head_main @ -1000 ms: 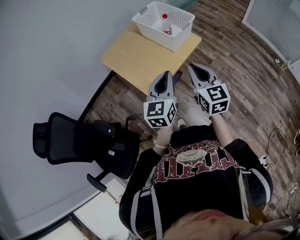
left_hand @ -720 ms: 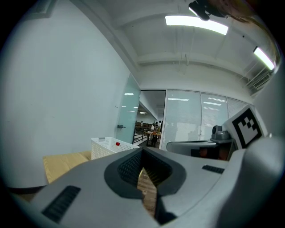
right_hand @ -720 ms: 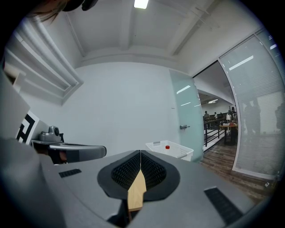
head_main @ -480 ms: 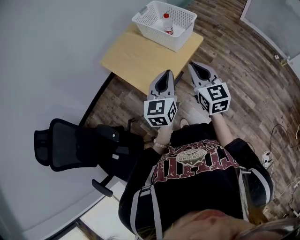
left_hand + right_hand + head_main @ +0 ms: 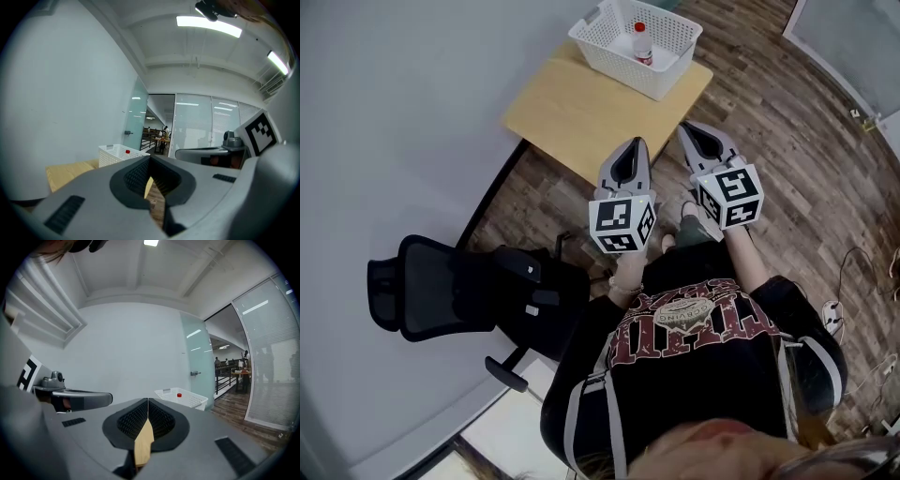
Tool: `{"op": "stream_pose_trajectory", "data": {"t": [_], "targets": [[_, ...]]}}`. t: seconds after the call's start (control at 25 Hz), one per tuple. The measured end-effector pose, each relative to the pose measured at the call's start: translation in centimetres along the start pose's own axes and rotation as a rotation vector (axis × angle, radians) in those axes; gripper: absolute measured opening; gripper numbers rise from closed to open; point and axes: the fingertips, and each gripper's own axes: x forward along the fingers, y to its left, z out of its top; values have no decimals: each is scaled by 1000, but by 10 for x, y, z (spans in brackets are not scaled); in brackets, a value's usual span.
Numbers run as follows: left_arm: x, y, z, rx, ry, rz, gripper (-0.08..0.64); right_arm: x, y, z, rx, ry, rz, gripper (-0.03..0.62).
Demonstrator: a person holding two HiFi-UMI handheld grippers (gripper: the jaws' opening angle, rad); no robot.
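Two grippers hang side by side in front of the person, above the wood floor (image 5: 787, 122) and just short of the near edge of a small wooden table (image 5: 572, 108). Set against a second ago they sit at almost the same spot in the head view, while the table and the white basket (image 5: 661, 70) on its far corner have slid a little toward the top of the picture, so that the basket's far rim is now cut off. In the left gripper view the basket also shows slightly larger than before.

The left gripper (image 5: 635, 145) is held level and points at the table, its jaws pressed together at the tips with nothing between them. The right gripper (image 5: 687, 128), just beside it and a touch further forward, has its jaws closed the same way and is empty too. Each marker cube faces up toward the head camera, and the forearms run back to the person's chest.

A bottle (image 5: 643, 42) with a red cap lies inside the basket, well apart from both grippers. A black office chair (image 5: 459, 291) stands to the person's left, close to the pale wall (image 5: 394, 112).
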Motion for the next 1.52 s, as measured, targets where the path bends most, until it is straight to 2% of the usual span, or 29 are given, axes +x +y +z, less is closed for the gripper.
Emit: {"op": "stream_pose_trajectory", "data": {"t": [0.4,1.12,1.52], "targets": [[28,18,3,-11,13,22,48,35,-8,0,2,23,35,18],[117,40,26,-38,2,97,48,106,-76,26,-12,31,108,18],[152,34,21,-52,15,138,48,123,-106,21,-14,44,166,18]]}}
